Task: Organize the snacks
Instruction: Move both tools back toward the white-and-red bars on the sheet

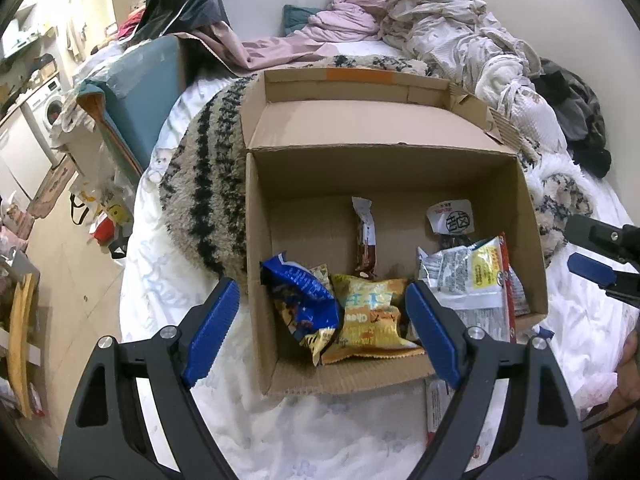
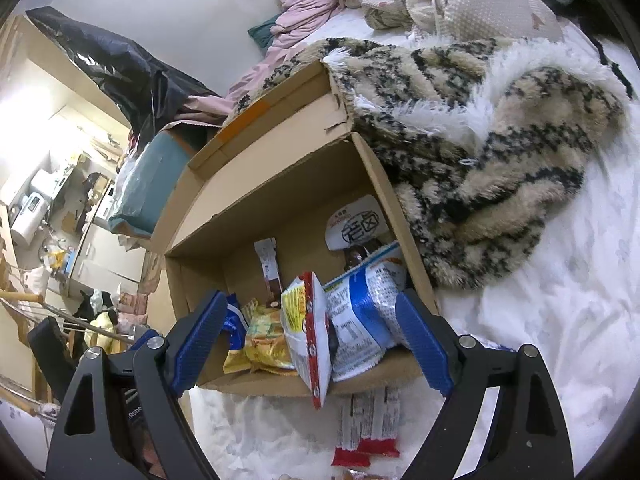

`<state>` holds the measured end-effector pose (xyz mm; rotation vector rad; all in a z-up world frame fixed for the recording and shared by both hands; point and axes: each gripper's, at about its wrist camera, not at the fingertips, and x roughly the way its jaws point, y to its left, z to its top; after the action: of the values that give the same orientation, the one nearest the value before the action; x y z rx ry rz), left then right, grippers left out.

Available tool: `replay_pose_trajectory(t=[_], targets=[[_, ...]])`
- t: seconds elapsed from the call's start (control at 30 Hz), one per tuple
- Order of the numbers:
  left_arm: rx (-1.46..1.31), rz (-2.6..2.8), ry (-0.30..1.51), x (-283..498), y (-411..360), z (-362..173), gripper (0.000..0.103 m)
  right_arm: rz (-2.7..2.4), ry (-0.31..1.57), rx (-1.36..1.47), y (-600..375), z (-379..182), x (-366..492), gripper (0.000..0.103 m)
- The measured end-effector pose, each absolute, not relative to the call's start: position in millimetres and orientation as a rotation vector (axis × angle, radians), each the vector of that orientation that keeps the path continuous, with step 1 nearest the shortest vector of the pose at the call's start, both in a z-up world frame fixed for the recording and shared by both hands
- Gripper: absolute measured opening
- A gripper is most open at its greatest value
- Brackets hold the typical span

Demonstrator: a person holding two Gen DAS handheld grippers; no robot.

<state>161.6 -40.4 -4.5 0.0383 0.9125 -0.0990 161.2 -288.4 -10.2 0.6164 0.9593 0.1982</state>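
Observation:
An open cardboard box (image 1: 528, 216) lies on a white bed and holds several snack packs: a blue bag (image 1: 304, 292), a yellow cheese pack (image 1: 368, 320), a brown bar (image 1: 366, 236) and a silver-and-red pack (image 1: 472, 280). My left gripper (image 1: 320, 328) is open and empty, hovering over the box's near edge. My right gripper (image 2: 316, 340) is open above the same box (image 2: 404, 224), its jaws either side of the silver-and-red pack (image 2: 308, 336) and a blue-and-white pack (image 2: 360, 312); neither is gripped. The right gripper also shows in the left wrist view (image 1: 596, 260).
A red-and-white snack pack (image 2: 368, 424) lies on the sheet in front of the box. A furry striped blanket (image 2: 500, 152) lies behind and beside the box. Crumpled bedding (image 1: 440, 28) is piled at the bed's far end. The floor and clutter are to the left.

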Motion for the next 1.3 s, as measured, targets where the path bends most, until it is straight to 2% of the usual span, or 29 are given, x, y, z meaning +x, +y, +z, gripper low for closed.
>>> replay_pose_trajectory(t=[0.73, 1.3], targets=[[-0.009, -0.099, 0.963, 109.2, -38.7, -11.2, 0.083, 0.112, 1.013, 0.659, -299.5, -21.2, 92.9, 0.089], [0.033, -0.143, 1.079, 91.6, -64.0, -43.7, 0.083, 0.017, 1.111, 0.684, -320.0, -51.9, 66.0, 0.089]])
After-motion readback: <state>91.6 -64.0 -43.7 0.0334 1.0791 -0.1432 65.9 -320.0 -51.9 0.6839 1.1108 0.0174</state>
